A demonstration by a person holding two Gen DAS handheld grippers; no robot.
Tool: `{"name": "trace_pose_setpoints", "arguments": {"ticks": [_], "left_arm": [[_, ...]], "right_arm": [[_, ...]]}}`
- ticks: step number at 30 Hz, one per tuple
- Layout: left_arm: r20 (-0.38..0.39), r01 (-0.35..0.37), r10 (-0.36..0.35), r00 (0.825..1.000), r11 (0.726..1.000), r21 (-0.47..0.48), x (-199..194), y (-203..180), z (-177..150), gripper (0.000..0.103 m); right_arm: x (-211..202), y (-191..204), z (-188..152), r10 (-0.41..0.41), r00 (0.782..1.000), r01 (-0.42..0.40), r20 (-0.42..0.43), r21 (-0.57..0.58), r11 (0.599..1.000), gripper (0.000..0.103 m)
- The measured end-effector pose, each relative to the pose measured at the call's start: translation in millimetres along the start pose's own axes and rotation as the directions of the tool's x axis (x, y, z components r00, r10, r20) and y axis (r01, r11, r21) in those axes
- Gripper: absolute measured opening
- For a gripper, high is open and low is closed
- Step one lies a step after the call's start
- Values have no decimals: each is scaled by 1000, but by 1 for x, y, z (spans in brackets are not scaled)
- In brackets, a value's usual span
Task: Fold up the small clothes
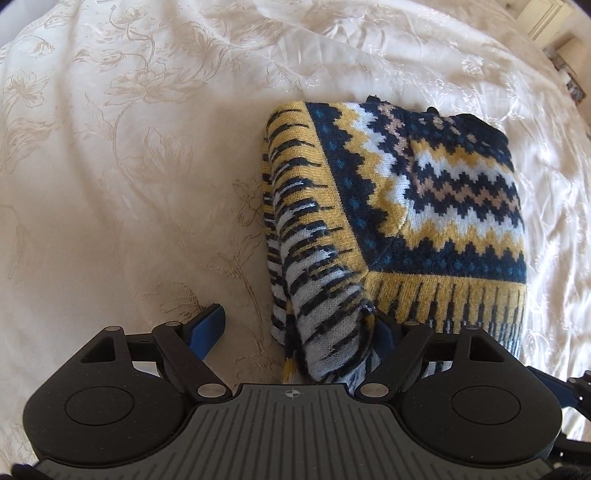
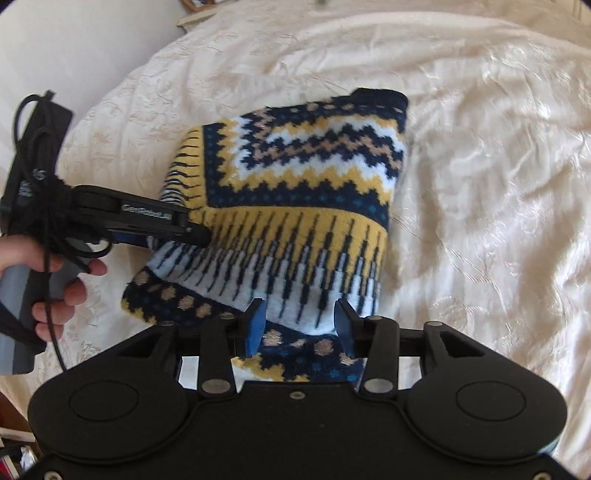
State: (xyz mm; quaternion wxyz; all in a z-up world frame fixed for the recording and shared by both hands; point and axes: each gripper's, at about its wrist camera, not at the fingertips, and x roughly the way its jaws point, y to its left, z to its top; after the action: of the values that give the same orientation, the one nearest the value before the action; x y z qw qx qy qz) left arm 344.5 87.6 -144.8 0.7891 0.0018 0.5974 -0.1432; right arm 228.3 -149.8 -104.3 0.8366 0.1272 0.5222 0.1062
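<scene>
A folded knit sweater [image 1: 424, 192] in navy, yellow and white zigzags lies on the cream bedspread [image 1: 110, 184]. My left gripper [image 1: 299, 328] is open wide, and a striped fold of the sweater rises between its fingers and hides most of the right one. In the right wrist view the sweater [image 2: 303, 177] fills the middle. My right gripper [image 2: 299, 325] stands about half apart over the near hem, with flat fabric between the blue pads [image 2: 255, 328]. The left gripper [image 2: 201, 234] touches the sweater's left edge, held by a hand [image 2: 66, 291].
The embroidered bedspread [image 2: 480, 184] is wrinkled to the right of the sweater. The bed's edge curves along the upper left, with pale floor [image 2: 92, 48] beyond. Light furniture [image 1: 554, 22] stands at the far right corner. A black cable [image 2: 48, 258] hangs from the left gripper.
</scene>
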Motion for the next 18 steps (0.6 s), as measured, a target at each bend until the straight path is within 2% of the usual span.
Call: {"name": "trace_pose_setpoints", "arguments": {"ticks": [1,4,6,9,11,14,16,18], "left_arm": [[0,2,-2,1000,1000,3,0,1,1,81],[-6,9,-9,1000,1000,1,3,4,3,85],[-11,18,-18,1000,1000,-6,4,6,4,86],[-13,26,-26,1000,1000,-3,4,8,5,86],[-11,24,-24,1000,1000,7,4,7,5,86],[-3,17,-17,1000,999,34,3,3,4,86],[0,16,-16,1000,999,42,2,2,5,86],[-1,19,-19,1000,999,36,3,1,5,86]], "right_arm": [[1,4,-1,26,1000,-27,-5,-17,999,52],[21,20,-11,77,992,-87,-98,-106,990,52],[33,29,-20,105,976,-137,-190,-165,977,52],[29,36,-28,162,955,-216,-247,-210,954,51],[17,34,-24,167,962,-215,-213,-224,951,51],[-3,17,-4,152,985,-164,-83,-166,972,52],[-13,1,15,115,993,-112,23,-106,988,54],[-14,-13,37,67,994,-62,85,-69,996,55]]}}
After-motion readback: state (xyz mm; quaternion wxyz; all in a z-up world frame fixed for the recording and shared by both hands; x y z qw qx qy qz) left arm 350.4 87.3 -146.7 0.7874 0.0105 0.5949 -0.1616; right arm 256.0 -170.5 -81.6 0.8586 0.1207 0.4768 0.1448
